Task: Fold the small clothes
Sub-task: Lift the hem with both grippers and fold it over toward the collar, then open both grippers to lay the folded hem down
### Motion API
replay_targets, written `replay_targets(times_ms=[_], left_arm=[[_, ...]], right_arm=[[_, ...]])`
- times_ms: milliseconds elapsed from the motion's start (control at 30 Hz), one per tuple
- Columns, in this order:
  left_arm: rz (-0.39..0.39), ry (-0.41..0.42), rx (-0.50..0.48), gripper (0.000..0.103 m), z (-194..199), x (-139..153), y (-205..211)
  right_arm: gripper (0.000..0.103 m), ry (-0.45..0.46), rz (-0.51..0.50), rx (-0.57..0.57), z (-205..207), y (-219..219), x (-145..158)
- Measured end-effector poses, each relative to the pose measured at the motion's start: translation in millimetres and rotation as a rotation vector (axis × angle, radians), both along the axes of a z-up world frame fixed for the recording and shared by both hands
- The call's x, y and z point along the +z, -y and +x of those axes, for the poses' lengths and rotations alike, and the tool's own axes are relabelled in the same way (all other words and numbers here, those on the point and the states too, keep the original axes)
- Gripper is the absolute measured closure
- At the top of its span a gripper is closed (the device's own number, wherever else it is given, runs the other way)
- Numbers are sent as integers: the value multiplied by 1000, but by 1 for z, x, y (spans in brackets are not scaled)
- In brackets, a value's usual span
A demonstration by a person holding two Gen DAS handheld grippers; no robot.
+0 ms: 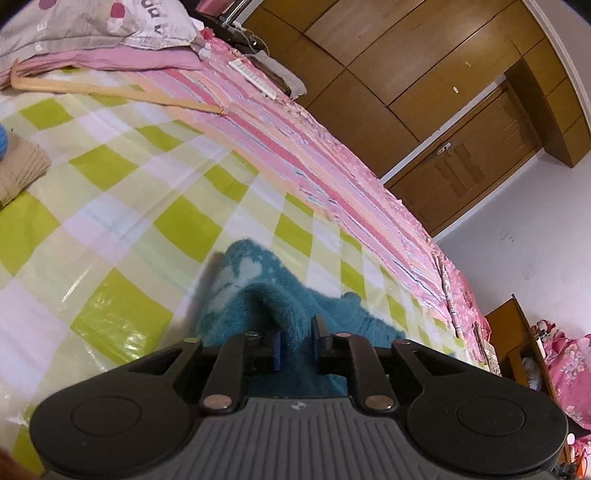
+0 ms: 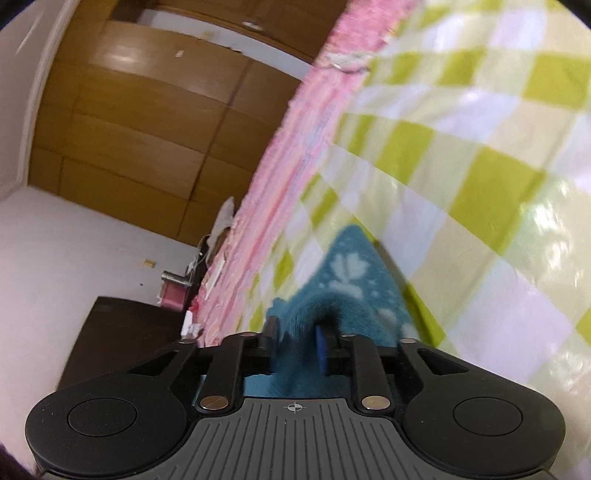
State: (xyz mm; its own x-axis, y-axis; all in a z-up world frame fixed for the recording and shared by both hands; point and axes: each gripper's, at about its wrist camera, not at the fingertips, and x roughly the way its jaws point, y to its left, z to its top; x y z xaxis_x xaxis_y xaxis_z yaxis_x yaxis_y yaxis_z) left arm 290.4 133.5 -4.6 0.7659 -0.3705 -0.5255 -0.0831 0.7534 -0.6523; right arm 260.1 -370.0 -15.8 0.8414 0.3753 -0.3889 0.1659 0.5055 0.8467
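Observation:
A fuzzy teal garment (image 1: 255,291) with pale heart and flower prints lies on the green and white checked bed cover (image 1: 110,206). In the left wrist view a ridge of it runs between the fingers of my left gripper (image 1: 297,338), whose jaws stand a little apart with a blue pad (image 1: 276,347) showing. The right wrist view shows the same teal garment (image 2: 351,273) coming to a point on the checked cover (image 2: 480,147). My right gripper (image 2: 297,338) is low over it, jaws slightly apart, with a fold of cloth lying loose between them.
A wooden hanger (image 1: 110,90) lies far back on the bed near a pillow (image 1: 92,22). A beige knit item (image 1: 18,170) sits at the left edge. A pink striped sheet (image 1: 295,147) borders the cover. Beyond are a wooden wardrobe (image 1: 406,55) and a dark cabinet (image 2: 122,332).

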Motion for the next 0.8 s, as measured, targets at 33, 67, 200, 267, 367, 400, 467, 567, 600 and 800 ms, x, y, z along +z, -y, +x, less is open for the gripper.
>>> replay_targets(times_ms=[33, 67, 200, 267, 367, 400, 467, 567, 600, 800], left_arm=[[10, 7, 7, 77, -1, 3, 1], [28, 17, 16, 74, -2, 7, 2], [125, 91, 79, 60, -13, 26, 2], [167, 116, 119, 57, -18, 34, -2], [257, 142, 145, 57, -27, 44, -3], [283, 150, 139, 57, -31, 45, -2], [361, 177, 104, 57, -43, 47, 8], [496, 224, 30, 55, -53, 44, 33], [525, 231, 6, 55, -53, 43, 41], [735, 224, -64, 54, -33, 21, 83]], right_arm=[[73, 15, -21, 4, 0, -2, 5], [72, 27, -42, 8, 0, -4, 10], [64, 53, -76, 14, 0, -10, 23], [53, 56, -68, 23, 3, -12, 23], [45, 88, -40, -3, -2, -9, 26], [44, 104, -46, -8, -3, -8, 30], [44, 115, -93, -11, -5, -8, 38], [44, 111, -280, 19, -9, -22, 49], [45, 108, -350, 37, -9, -29, 51], [50, 45, -692, 108, 3, -70, 40]])
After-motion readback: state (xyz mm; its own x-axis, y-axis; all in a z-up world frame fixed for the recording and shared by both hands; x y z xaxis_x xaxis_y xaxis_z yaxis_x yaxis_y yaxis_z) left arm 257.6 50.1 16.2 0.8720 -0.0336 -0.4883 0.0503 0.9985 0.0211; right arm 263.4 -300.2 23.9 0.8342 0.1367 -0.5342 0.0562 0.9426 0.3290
